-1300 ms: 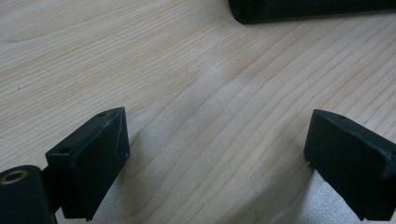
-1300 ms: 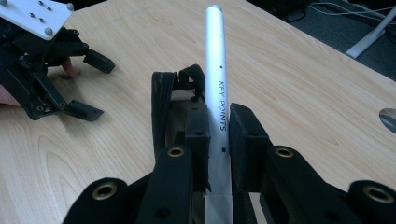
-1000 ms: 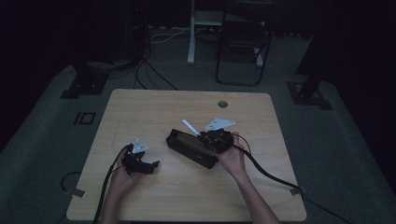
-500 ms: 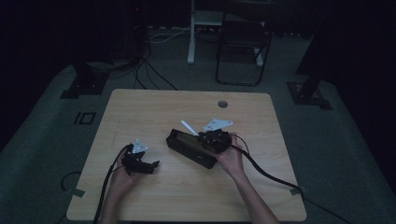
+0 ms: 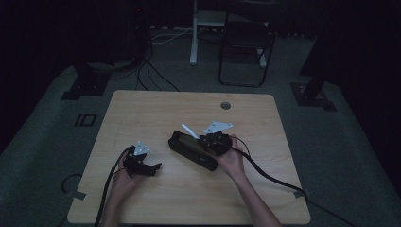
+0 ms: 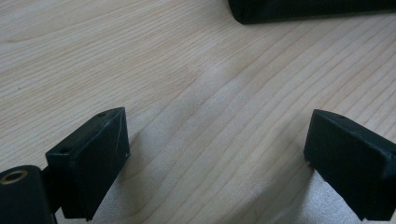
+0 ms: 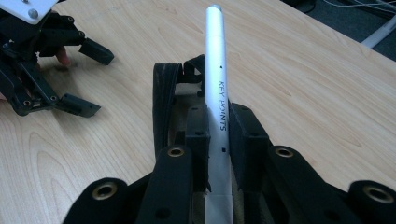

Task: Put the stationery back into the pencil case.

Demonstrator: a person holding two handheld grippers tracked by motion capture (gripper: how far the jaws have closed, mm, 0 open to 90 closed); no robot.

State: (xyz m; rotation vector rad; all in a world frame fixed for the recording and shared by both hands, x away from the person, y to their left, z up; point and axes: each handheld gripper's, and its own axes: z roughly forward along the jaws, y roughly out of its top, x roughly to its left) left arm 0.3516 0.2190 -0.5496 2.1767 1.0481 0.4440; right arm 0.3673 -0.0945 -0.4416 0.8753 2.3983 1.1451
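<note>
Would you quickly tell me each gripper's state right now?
Left gripper: open, holding nothing.
Right gripper: closed on the white pen.

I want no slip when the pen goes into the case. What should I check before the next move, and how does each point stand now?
1. Right gripper shut on the white pen: ok.
2. Pen straight along the gripper, not skewed: ok.
3. Black case lies flat on the table: ok.
4. Case mouth open under the pen: looks open in the right gripper view, ok.
5. Left gripper open and holding nothing: ok, but it does not steady the case.
6. Pen tip capped or bare: cannot tell.
</note>
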